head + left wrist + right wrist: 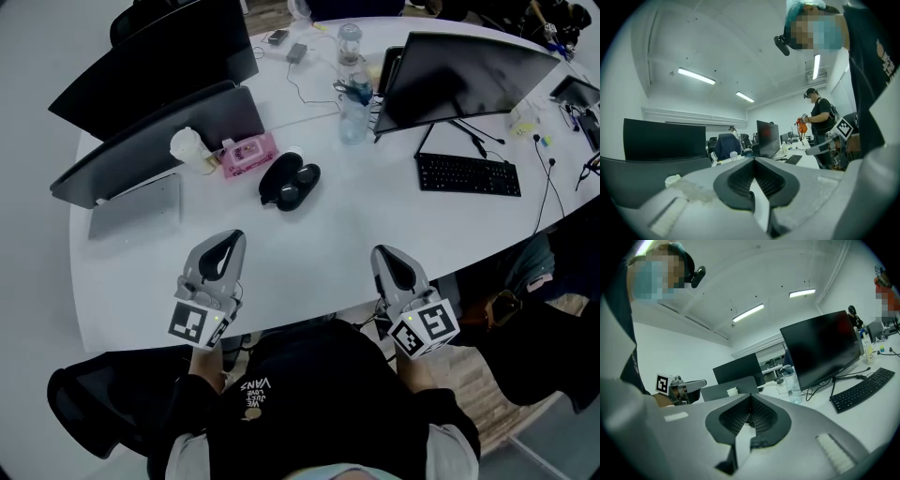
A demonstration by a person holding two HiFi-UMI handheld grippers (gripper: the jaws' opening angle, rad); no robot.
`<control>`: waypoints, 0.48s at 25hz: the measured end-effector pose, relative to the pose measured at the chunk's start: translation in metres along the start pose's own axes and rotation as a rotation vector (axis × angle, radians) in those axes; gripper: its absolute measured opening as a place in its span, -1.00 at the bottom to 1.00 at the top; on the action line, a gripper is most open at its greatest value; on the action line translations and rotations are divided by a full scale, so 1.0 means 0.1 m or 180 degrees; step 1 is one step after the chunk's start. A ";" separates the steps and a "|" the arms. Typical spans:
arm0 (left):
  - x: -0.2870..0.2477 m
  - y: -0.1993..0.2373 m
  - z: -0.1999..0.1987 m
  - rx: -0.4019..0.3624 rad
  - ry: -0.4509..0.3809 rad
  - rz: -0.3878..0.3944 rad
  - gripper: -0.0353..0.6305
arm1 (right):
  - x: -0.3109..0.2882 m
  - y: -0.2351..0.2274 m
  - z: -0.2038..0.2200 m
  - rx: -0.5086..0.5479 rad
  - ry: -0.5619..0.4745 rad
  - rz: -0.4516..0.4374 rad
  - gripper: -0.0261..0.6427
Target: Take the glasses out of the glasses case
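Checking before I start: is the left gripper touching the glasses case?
Apart. The head view shows bare white table between the left gripper, held near the table's front edge, and the black glasses case farther back.

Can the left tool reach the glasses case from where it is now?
Probably yes. The left tool, shut and empty, is near the table's front edge, and only bare tabletop lies between it and the glasses case; the pink pack stands aside.

The white table (356,234) carried a black glasses case (289,182) near a pink packet (248,155). A keyboard (468,175), bottle (353,120) and monitor (469,75) sat farther along.
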State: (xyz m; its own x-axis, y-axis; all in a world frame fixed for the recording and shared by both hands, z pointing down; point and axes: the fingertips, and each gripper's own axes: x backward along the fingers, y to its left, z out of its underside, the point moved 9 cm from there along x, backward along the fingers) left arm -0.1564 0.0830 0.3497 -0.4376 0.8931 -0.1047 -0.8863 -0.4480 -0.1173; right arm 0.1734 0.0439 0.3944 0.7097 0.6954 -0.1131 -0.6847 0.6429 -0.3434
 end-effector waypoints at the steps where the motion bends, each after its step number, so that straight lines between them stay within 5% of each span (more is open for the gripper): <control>1: -0.02 0.03 -0.02 -0.0017 0.0001 0.0016 -0.89 | -0.02 0.00 -0.01 -0.0005 -0.0006 0.0007 -0.92; 12: -0.29 0.31 -0.24 -0.0143 -0.0052 0.0234 -0.89 | -0.19 0.05 -0.07 -0.0057 -0.0050 0.0112 -0.92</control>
State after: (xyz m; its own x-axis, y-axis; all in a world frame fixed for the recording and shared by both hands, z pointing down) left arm -0.1673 0.0427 0.3252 -0.5041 0.8580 -0.0985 -0.8441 -0.5136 -0.1541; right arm 0.1574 0.0314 0.3880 0.6825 0.7224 -0.1107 -0.7059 0.6123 -0.3562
